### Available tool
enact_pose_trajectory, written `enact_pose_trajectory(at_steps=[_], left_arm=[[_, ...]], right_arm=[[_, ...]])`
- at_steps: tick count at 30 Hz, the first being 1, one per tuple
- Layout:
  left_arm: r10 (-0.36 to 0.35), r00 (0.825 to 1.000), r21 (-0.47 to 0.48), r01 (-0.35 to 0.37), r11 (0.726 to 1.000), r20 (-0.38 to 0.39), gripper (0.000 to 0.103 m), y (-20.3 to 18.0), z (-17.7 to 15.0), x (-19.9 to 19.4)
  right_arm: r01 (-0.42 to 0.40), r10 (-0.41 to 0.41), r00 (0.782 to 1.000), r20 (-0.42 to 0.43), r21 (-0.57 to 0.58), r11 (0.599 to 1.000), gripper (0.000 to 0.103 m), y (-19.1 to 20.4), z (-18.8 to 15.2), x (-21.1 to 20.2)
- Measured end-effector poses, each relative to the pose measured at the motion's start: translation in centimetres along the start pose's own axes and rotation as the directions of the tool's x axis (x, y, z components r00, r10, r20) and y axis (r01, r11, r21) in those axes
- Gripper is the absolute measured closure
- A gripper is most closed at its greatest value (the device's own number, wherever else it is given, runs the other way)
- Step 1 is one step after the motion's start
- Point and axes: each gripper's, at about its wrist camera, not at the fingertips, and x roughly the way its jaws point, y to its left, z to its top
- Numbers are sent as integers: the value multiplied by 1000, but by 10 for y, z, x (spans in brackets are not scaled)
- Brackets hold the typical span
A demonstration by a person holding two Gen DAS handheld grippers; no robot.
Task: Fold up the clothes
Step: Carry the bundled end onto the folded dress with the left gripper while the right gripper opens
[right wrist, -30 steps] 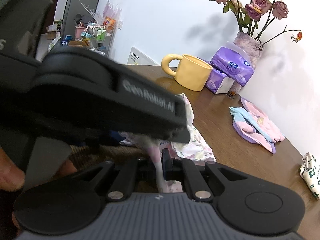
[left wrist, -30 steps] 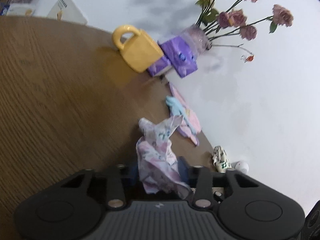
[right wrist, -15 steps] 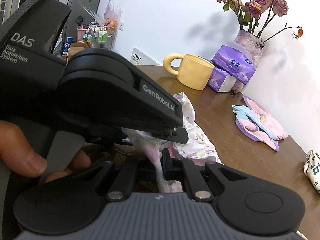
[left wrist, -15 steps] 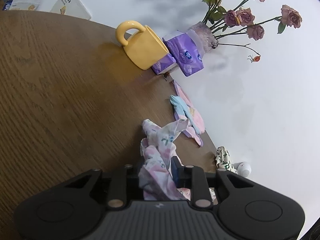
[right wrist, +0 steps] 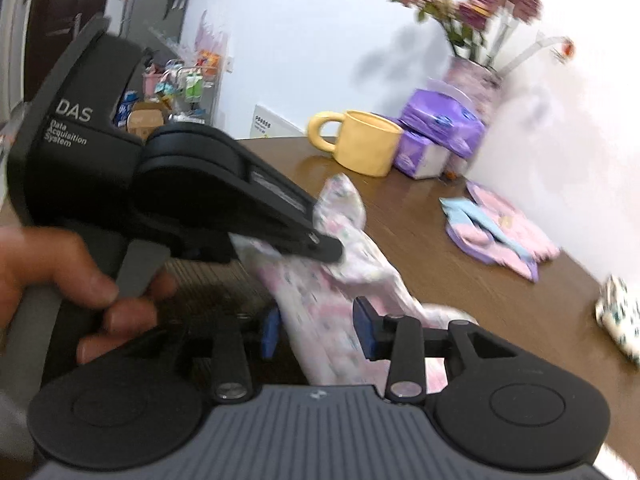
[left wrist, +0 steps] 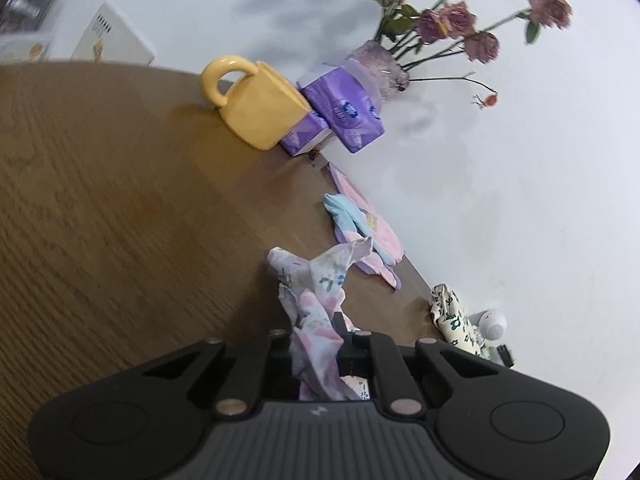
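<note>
A floral pink-and-white garment hangs bunched from my left gripper, which is shut on it above the brown table. In the right wrist view the same garment drapes between the blue pads of my right gripper, whose jaws stand apart and open. The left gripper's black body crosses that view, clamping the cloth's upper part. A folded pink, blue and purple garment lies by the wall, and also shows in the right wrist view.
A yellow mug, purple tissue packs and a vase of dried roses stand at the table's back by the white wall. A green-patterned cloth lies at the table's right end. A cluttered shelf stands behind.
My right gripper has opened and let go of the floral garment. The left gripper keeps its hold and has lifted the cloth slightly away.
</note>
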Motion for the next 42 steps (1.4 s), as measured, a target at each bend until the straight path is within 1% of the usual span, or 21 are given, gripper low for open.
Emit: enact_pose_trajectory(at_steps=[4,9,11,12,15,16,19,21,22,24,28,29,31,33,37,39,42], left_arm=[[33,999,130,-34,991,10,95,-16,-2,-3],[73,997,250,-76,965,22,96,-27,-6,-5],[89,995,317,-95,944,33,97,-36,-9,-6],[94,994,360,-104,927,47,97,-43,-11,-8],[104,991,485,-134,864,88,97,-65,-18,-12],[104,989,527,-146,837,109,97,-72,-21,-14],[122,980,681,-197,706,156,97,-100,-37,-16],[124,974,778,-228,585,192,97,-120,-52,-14],[120,970,819,-244,519,213,97,-131,-62,-13],[108,967,884,-255,392,231,97,-151,-82,-10],[104,975,957,-214,198,197,97,-183,-127,4],[104,976,966,-205,159,190,97,-188,-139,11],[107,979,976,-188,108,176,97,-194,-160,22],[114,978,981,-181,70,172,97,-196,-177,30],[137,976,985,-175,15,171,97,-198,-196,46],[139,976,985,-171,-4,170,97,-200,-202,49],[120,979,986,-165,-25,167,97,-203,-209,47]], right_arm=[[18,-18,1000,-6,112,993,60,-31,-19,-28],[127,-125,992,-22,243,962,60,-76,-47,-60],[154,-150,988,-35,299,942,60,-94,-62,-71],[164,-159,986,-42,322,933,60,-103,-67,-72],[170,-158,985,-62,384,908,60,-126,-84,-79],[169,-156,986,-65,395,903,60,-131,-88,-80],[175,-158,985,-75,423,889,60,-145,-100,-85],[187,-170,982,-77,435,881,60,-152,-107,-90],[191,-175,982,-76,441,877,60,-155,-111,-93],[194,-183,981,-70,456,869,60,-161,-119,-100],[181,-180,982,-49,482,857,60,-168,-130,-108],[176,-178,983,-43,488,855,60,-170,-132,-110],[167,-175,984,-31,500,850,60,-173,-137,-114],[157,-171,985,-20,512,845,60,-176,-142,-117],[137,-165,986,4,534,834,60,-182,-151,-125],[124,-156,988,14,541,832,60,-182,-154,-124],[107,-144,989,26,543,833,60,-181,-156,-123]])
